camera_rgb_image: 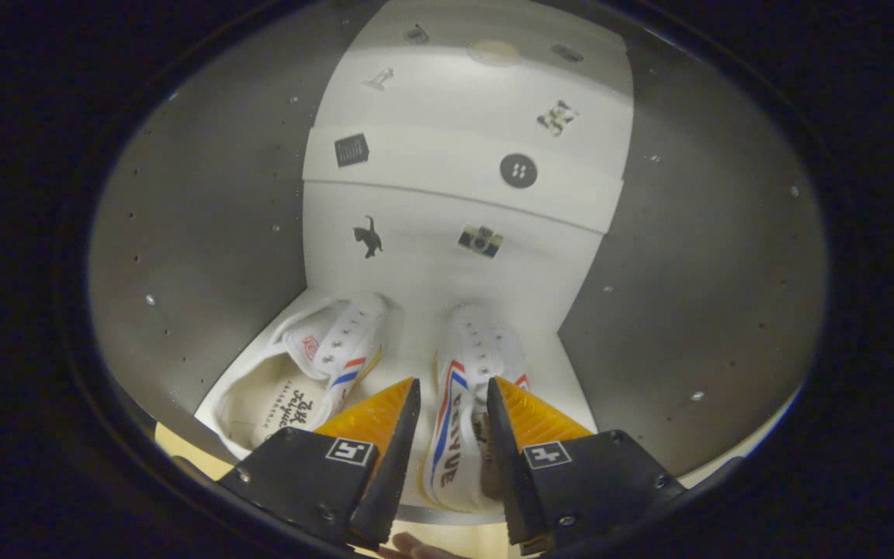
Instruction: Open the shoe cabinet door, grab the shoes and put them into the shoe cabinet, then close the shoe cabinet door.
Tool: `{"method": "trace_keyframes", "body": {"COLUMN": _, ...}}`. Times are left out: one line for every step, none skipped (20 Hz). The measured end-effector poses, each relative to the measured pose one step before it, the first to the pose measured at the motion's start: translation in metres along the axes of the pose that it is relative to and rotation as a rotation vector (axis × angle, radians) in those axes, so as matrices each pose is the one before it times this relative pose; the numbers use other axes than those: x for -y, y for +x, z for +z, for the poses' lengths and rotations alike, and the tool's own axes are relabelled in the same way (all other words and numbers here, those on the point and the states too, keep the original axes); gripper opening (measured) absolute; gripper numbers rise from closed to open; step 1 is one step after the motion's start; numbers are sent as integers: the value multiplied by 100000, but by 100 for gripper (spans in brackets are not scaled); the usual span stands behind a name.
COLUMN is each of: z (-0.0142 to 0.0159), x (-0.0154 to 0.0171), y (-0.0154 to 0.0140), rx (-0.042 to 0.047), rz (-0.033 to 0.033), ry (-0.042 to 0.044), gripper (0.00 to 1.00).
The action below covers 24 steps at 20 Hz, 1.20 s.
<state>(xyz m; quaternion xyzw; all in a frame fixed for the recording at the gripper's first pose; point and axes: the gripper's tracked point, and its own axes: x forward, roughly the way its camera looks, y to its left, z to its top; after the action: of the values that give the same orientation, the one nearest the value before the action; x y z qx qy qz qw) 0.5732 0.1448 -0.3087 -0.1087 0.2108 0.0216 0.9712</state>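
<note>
Two white canvas shoes with red and blue stripes lie toe-first on the white floor [416, 341] of the cabinet. The left shoe [315, 373] rests just ahead of my left finger, opening up. The right shoe [459, 388] lies between my fingers, rolled so its lettered side faces me. My gripper [453, 382] is narrowed around its rear half; both fingers touch its sides, and the heel end fills the gap between them.
Grey cabinet side walls [206, 233] [695, 256] stand close on either side. White stepped panels with small stickers [447, 233] rise behind the shoes. A strip of pale wooden floor [183, 458] and part of a hand [416, 547] lie below the fingers.
</note>
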Motion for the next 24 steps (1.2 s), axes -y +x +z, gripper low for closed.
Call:
{"method": "trace_keyframes", "body": {"z": 426, "x": 360, "y": -1351, "rx": 1897, "rz": -1531, "ry": 1117, "gripper": 58}}
{"method": "trace_keyframes", "body": {"z": 478, "x": -353, "y": -1486, "rx": 1489, "rz": 1250, "ry": 1581, "gripper": 63}}
{"method": "trace_keyframes", "body": {"z": 75, "x": -674, "y": -1415, "rx": 957, "rz": 2522, "ry": 1735, "gripper": 68}}
{"method": "trace_keyframes", "body": {"z": 201, "x": -781, "y": -1612, "rx": 885, "rz": 2617, "ry": 978, "gripper": 71}}
{"method": "trace_keyframes", "body": {"z": 200, "x": -405, "y": -1413, "rx": 786, "rz": 1489, "ry": 896, "gripper": 74}}
{"method": "trace_keyframes", "body": {"z": 199, "x": -321, "y": -1563, "rx": 1004, "rz": 386, "ry": -20, "gripper": 78}}
{"method": "trace_keyframes", "body": {"z": 227, "x": -366, "y": -1620, "rx": 1137, "rz": 487, "ry": -452, "gripper": 81}}
{"method": "trace_keyframes", "body": {"z": 224, "x": -312, "y": -1725, "rx": 1236, "rz": 164, "ry": -267, "gripper": 81}}
{"method": "trace_keyframes", "body": {"z": 208, "x": -345, "y": -1723, "rx": 1250, "rz": 686, "ry": -243, "gripper": 81}}
{"method": "trace_keyframes", "body": {"z": 247, "x": -307, "y": -1783, "rx": 1215, "rz": 542, "ry": 207, "gripper": 81}}
{"method": "trace_keyframes", "body": {"z": 240, "x": -104, "y": -1819, "rx": 941, "rz": -323, "ry": 68, "gripper": 81}}
{"method": "trace_keyframes", "body": {"z": 348, "x": -118, "y": -1905, "rx": 1444, "rz": 15, "ry": 227, "gripper": 81}}
{"method": "trace_keyframes", "body": {"z": 447, "x": -126, "y": -1784, "rx": 1805, "rz": 193, "ry": 100, "gripper": 81}}
{"method": "trace_keyframes", "body": {"z": 529, "x": 69, "y": -1952, "rx": 2182, "rz": -234, "ry": 488, "gripper": 81}}
{"method": "trace_keyframes", "body": {"z": 801, "x": -111, "y": -1983, "rx": 3630, "rz": 880, "ry": 538, "gripper": 81}}
{"method": "trace_keyframes", "body": {"z": 810, "x": -99, "y": -1899, "rx": 3001, "rz": 1013, "ry": 338, "gripper": 85}}
{"method": "trace_keyframes", "body": {"z": 609, "x": 289, "y": -1916, "rx": 2300, "rz": 146, "ry": 576, "gripper": 89}}
{"method": "trace_keyframes", "body": {"z": 715, "x": 238, "y": -1761, "rx": 1932, "rz": 573, "ry": 325, "gripper": 92}}
{"method": "trace_keyframes", "body": {"z": 641, "x": 692, "y": -1791, "rx": 1946, "rz": -784, "ry": 695, "gripper": 96}}
{"method": "trace_keyframes", "body": {"z": 732, "x": 855, "y": -1678, "rx": 1167, "rz": -1149, "ry": 745, "gripper": 100}}
{"method": "trace_keyframes", "body": {"z": 552, "x": 638, "y": -1715, "rx": 980, "rz": -255, "ry": 1336, "gripper": 100}}
{"method": "trace_keyframes", "body": {"z": 662, "x": 405, "y": -1790, "rx": 824, "rz": 1191, "ry": 1640, "gripper": 100}}
{"method": "trace_keyframes", "body": {"z": 625, "x": 493, "y": -1671, "rx": 1002, "rz": 1391, "ry": 1275, "gripper": 100}}
{"method": "trace_keyframes", "body": {"z": 687, "x": 545, "y": -1653, "rx": 1268, "rz": 1067, "ry": 639, "gripper": 100}}
